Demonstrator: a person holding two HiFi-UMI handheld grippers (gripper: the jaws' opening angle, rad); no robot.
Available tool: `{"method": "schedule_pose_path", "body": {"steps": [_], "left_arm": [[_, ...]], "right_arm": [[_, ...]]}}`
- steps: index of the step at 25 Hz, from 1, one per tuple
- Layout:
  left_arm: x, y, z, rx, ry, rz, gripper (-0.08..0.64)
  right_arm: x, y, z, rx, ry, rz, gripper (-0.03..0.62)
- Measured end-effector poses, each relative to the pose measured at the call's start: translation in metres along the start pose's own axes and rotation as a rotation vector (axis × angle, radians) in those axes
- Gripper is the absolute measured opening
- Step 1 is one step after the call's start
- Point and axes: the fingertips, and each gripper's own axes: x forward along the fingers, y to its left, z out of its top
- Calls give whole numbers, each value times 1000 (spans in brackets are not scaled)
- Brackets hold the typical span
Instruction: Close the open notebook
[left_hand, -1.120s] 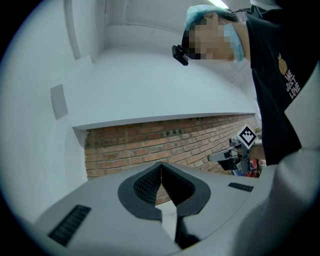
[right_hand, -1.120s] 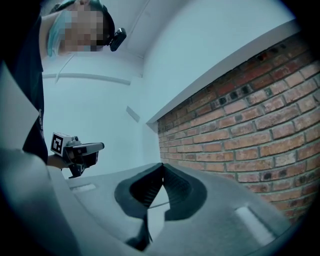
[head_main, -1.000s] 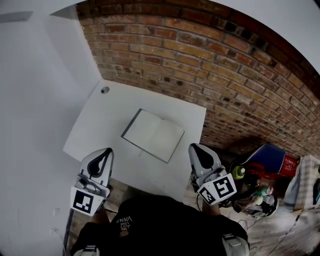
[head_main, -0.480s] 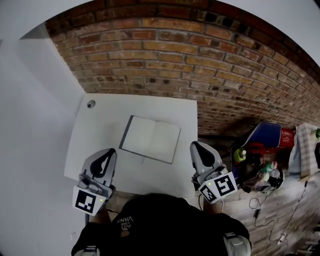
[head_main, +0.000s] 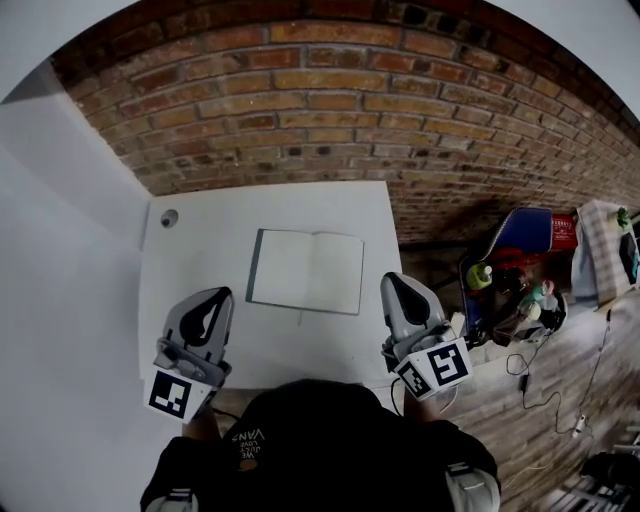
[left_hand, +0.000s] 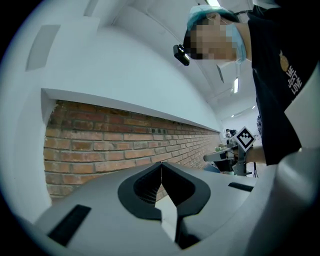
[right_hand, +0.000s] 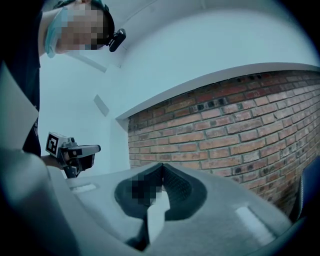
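An open notebook (head_main: 307, 271) with blank white pages and a dark cover edge lies flat in the middle of the white table (head_main: 200, 260). My left gripper (head_main: 218, 293) hovers over the table's near left part, left of and nearer than the notebook, jaws shut and empty. My right gripper (head_main: 389, 279) is at the table's right edge, just right of the notebook's near right corner, also shut with nothing in it. In the left gripper view the left gripper (left_hand: 161, 164) points level at the brick wall; the right gripper (right_hand: 162, 165) does likewise in the right gripper view.
A brick wall (head_main: 330, 110) runs behind the table, a white wall (head_main: 60, 250) to its left. A round cable hole (head_main: 168, 217) sits in the table's far left corner. A blue and red bag with bottles (head_main: 515, 270) and cables lie on the floor at the right.
The head view has swung so the table and notebook sit squarer in the picture. Both grippers have drifted forward over the table's near part, still shut.
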Motion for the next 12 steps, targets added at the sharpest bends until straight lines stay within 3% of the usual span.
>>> {"method": "schedule_pose_path", "body": {"steps": [12], "left_arm": [[6,21,-17,-7,-5,-132,12]], "right_arm": [[8,20,-18,-30,7,-149,-2]]}}
